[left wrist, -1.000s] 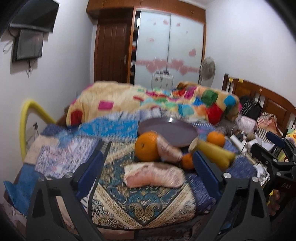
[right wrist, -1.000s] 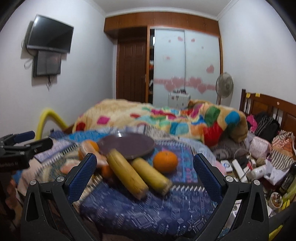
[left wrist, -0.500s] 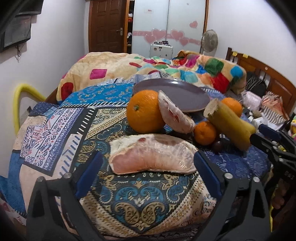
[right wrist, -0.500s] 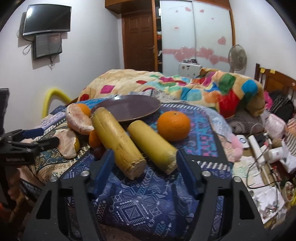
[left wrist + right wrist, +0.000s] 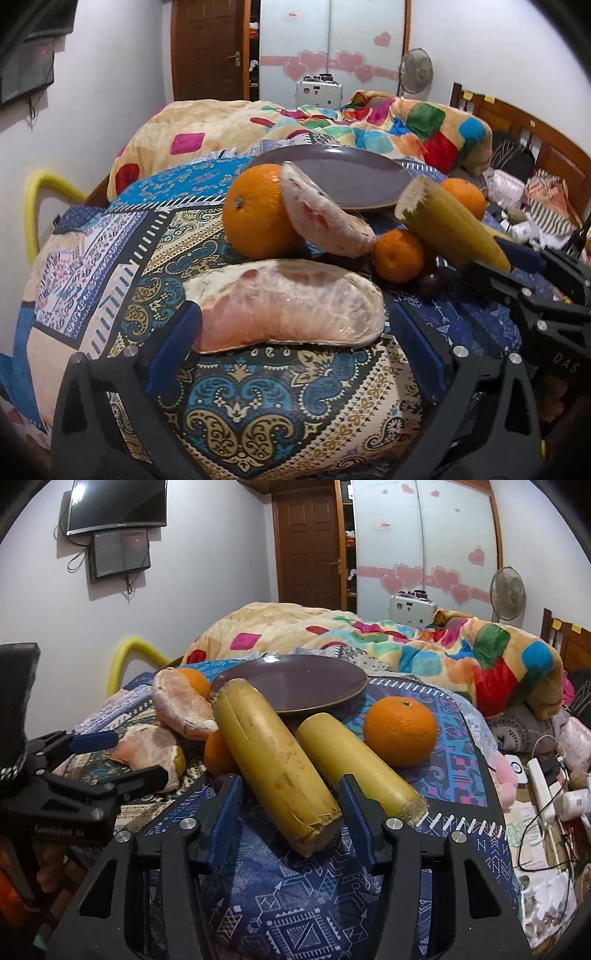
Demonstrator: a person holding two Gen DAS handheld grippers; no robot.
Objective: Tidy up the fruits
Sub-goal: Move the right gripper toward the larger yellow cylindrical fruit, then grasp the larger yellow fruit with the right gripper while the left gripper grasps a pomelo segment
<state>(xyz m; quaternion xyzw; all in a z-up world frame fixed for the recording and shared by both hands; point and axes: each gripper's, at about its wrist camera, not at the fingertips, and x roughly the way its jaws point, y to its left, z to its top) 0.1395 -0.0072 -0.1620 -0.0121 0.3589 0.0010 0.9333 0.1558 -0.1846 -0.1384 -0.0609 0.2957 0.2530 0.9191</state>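
A pink peeled pomelo wedge (image 5: 288, 304) lies on the patterned cloth (image 5: 258, 406). My left gripper (image 5: 291, 332) is open, its blue pads on either side of the wedge's near end. A second wedge (image 5: 325, 218) leans on a large orange (image 5: 258, 212). A small orange (image 5: 399, 254) sits beside them. My right gripper (image 5: 291, 805) is open around the near end of a yellow sugarcane piece (image 5: 273, 760). A second cane piece (image 5: 354, 764) lies right of it, with an orange (image 5: 400, 725) beyond. A brown plate (image 5: 295, 683) stands behind, empty.
A colourful blanket (image 5: 424, 646) is heaped behind the plate. A yellow hoop (image 5: 33, 206) stands at the left wall. Cables, a power strip and clutter (image 5: 546, 775) lie to the right. A dark small fruit (image 5: 430, 282) sits by the small orange.
Both grippers have moved forward and down to the fruit. The left now straddles the pomelo wedge; the right has narrowed and now straddles the left cane piece.
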